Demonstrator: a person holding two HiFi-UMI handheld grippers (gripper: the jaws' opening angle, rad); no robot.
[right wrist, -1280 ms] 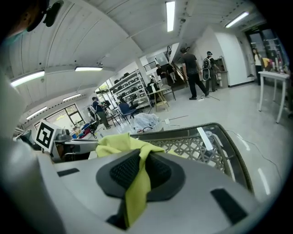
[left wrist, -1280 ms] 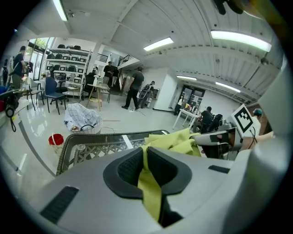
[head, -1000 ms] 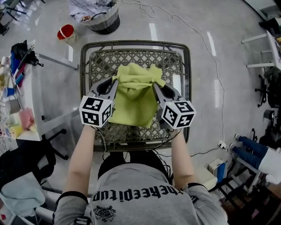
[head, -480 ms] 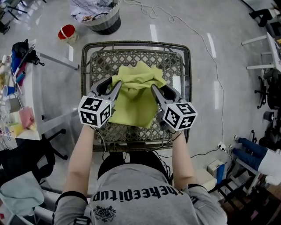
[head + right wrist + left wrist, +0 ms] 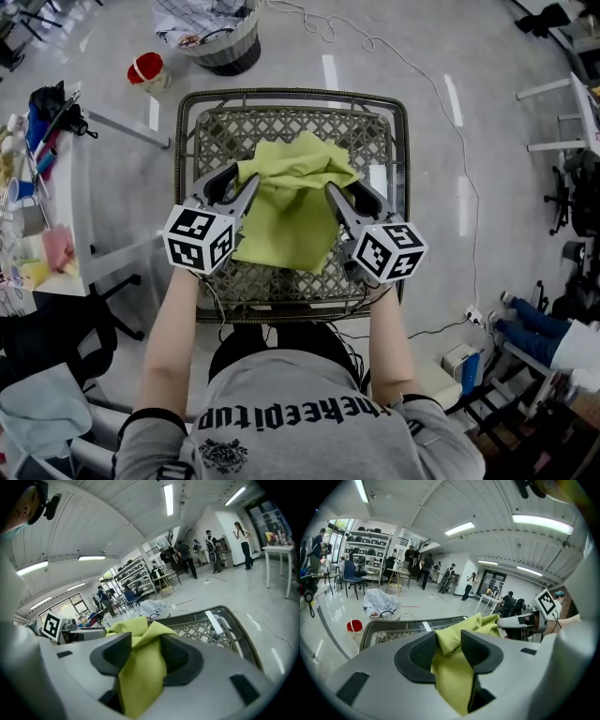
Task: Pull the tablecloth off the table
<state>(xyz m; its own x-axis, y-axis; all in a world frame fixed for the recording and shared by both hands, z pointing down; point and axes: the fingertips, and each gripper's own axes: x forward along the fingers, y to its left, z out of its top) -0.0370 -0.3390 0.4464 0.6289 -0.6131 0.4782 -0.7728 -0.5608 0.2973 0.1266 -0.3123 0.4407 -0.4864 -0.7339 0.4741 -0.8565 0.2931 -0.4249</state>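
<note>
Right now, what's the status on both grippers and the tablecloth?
Jaws just opened on left gripper and right gripper, tablecloth slack between each pair. Cloth bunched on the wicker table, not pulled off. Nothing blocking.

The tablecloth hides the middle of the wicker table.

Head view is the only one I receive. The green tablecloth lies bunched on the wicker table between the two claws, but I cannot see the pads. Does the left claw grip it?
Observer: No. In the left gripper view the left claw has just been opening; its jaws stand apart, with the tablecloth loose between them.
Operator: And the other one?
Observer: The right claw has also just been opening: jaws apart, cloth draped between them, not pinched.
</note>
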